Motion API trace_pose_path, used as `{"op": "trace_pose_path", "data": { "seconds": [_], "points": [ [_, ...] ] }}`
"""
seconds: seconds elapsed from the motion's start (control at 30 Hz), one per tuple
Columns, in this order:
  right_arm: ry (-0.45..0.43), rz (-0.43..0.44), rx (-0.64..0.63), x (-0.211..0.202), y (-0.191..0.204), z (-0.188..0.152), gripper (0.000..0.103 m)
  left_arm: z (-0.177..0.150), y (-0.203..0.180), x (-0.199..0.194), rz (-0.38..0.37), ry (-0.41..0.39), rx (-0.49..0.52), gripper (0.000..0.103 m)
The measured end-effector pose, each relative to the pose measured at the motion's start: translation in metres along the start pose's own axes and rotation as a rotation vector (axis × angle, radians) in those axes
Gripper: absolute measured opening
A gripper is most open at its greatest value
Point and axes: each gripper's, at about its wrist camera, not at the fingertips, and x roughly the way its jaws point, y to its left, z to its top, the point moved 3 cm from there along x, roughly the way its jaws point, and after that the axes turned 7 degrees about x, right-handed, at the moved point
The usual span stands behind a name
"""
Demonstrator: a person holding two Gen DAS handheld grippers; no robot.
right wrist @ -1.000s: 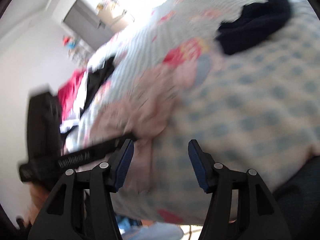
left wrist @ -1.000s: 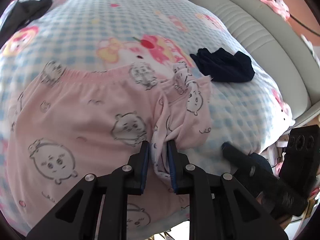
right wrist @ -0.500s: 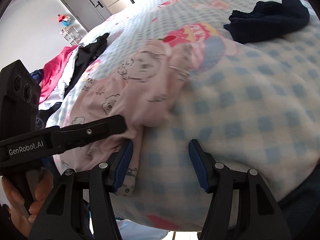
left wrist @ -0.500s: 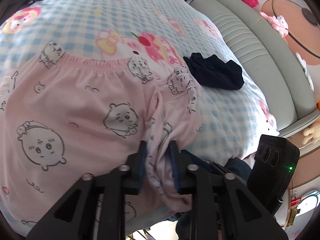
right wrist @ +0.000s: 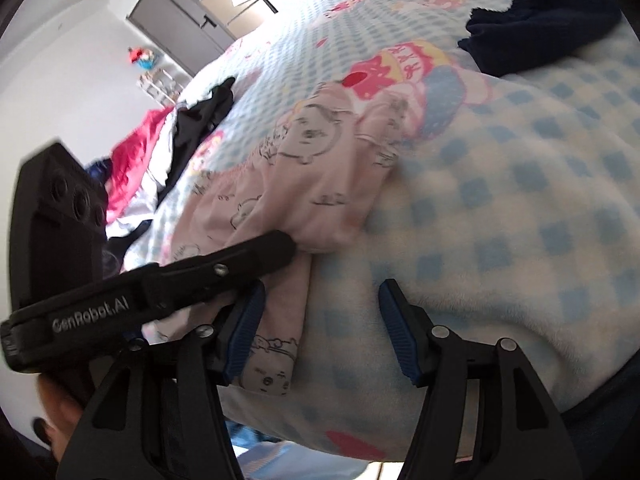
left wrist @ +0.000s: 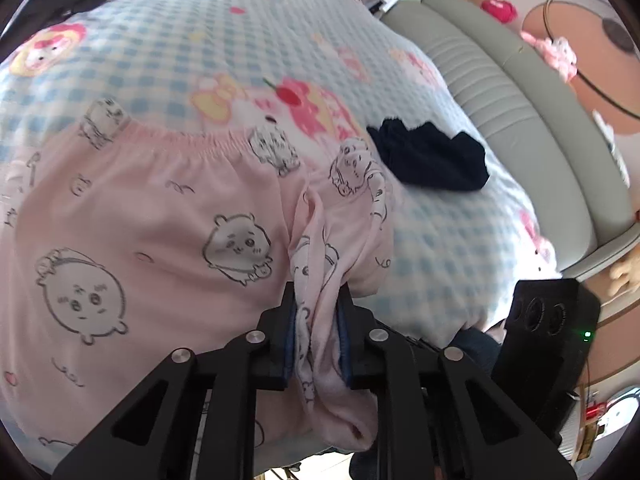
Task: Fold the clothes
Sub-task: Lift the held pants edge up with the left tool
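Legible writing: white "GenRobot.AI" along the side of the black left gripper [right wrist: 256, 256], which crosses the lower left of the right wrist view; no other label can be read. Task item: pale pink cotton shorts with grey cartoon-animal print and a gathered elastic waistband [left wrist: 152, 240], spread flat over the left and centre of the left wrist view on a blue-and-white checked fleece blanket with pink cartoon patches [left wrist: 224, 40]. Left gripper [left wrist: 318, 320]: jaws have just been closing and are now narrow, blue pads clamped on a bunched fold at the right-hand edge of the shorts; the pinched cloth runs down between the fingers and hangs out in a loose roll below them at bottom centre. Right gripper [right wrist: 320, 332]: jaws have just been opening a little and stand wide, nothing pressed between the pads; the hanging edge of the shorts [right wrist: 320, 200] lies just inside its left finger [right wrist: 244, 328], bare blanket fills the rest of the gap. Dark navy crumpled garment [left wrist: 432, 160] lies on the blanket right of centre, near the shorts but apart from them. A hand [right wrist: 60, 412] shows at lower left of the right wrist view, behind the left gripper's body
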Motion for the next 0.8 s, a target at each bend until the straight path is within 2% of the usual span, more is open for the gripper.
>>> {"op": "trace_pose_path", "data": {
  "seconds": [0.2,0.33,0.53,0.8],
  "points": [
    [-0.038,0.082,0.094,-0.012,-0.013,0.007,0.066,0.01,0.011,-0.025,-0.073,-0.072,-0.054,0.017],
    [-0.012,0.054,0.127,-0.003,-0.019,0.006,0.066,0.013,0.025,-0.04,-0.087,-0.11,-0.083,0.017],
    [-0.011,-0.032,-0.016,0.008,0.006,-0.002,0.075,0.002,0.041,-0.035,-0.09,-0.083,-0.111,0.017],
    [-0.036,-0.07,-0.125,0.011,0.023,-0.01,0.075,-0.004,0.038,-0.026,-0.105,-0.056,-0.102,0.02]
  ]
}}
